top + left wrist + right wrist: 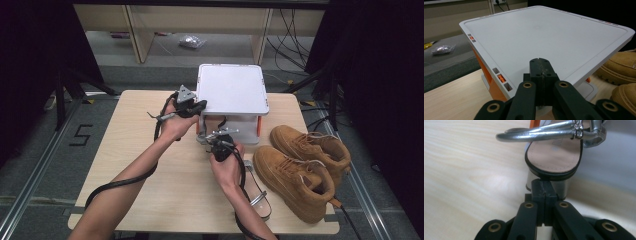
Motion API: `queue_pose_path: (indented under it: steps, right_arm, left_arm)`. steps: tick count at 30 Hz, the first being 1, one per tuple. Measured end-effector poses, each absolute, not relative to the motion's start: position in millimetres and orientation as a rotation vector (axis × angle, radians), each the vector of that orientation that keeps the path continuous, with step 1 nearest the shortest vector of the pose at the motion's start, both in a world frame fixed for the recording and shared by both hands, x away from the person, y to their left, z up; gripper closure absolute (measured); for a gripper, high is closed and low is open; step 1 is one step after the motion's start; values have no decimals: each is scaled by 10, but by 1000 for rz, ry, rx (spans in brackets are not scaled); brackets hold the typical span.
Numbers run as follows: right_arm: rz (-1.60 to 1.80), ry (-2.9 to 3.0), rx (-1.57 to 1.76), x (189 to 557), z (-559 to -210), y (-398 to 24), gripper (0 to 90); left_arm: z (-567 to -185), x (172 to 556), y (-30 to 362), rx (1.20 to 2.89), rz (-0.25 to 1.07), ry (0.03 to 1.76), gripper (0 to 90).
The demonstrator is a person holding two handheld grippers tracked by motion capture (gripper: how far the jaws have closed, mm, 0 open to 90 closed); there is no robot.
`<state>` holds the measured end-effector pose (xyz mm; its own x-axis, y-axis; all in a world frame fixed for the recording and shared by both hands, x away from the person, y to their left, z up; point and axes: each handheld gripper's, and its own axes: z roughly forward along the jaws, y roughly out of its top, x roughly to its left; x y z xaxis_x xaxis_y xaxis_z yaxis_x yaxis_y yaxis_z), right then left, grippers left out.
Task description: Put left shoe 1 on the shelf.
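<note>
Two boots (300,167) overhead, sandal (554,157) heel close-up

Grey carpeted floor (55,150) lay round my pale wooden table (150,200); black curtains (30,75) flanked a beige shelving unit (135,30); cables trailed behind.

Table (150,175): pale wood-grain top, smooth, matt. Box lid (549,37): white plastic, smooth, matt; orange plastic walls below. Sandal (554,152): glossy metallic silver straps, matt tan insole, shiny heel. Boots (300,170): tan suede-like nap, matt. Gripper jaws: black matt plastic
</note>
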<state>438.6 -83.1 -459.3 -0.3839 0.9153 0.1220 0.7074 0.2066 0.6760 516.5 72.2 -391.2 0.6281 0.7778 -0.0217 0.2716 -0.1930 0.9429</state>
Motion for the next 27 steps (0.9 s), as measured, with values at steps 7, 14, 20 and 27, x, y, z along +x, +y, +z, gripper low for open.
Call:
queue_pose_path:
  steps: [7, 14, 20, 27]
  right_arm:
    - [942, 2145, 1520, 4589, -4593, -770, 900]
    - [926, 2134, 1481, 4732, -4670, -727, 900]
    - [909, 2125, 1484, 4830, -4709, -714, 900]
    - [895, 2139, 1466, 4894, -4755, -708, 900]
  left_arm:
    - [-3912, 5164, 719, 1755, 575, 858, 899]
    - [-3911, 5163, 719, 1756, 577, 856, 899]
    - [-3911, 5162, 718, 1756, 576, 856, 899]
    - [-3911, 5162, 719, 1755, 575, 858, 899]
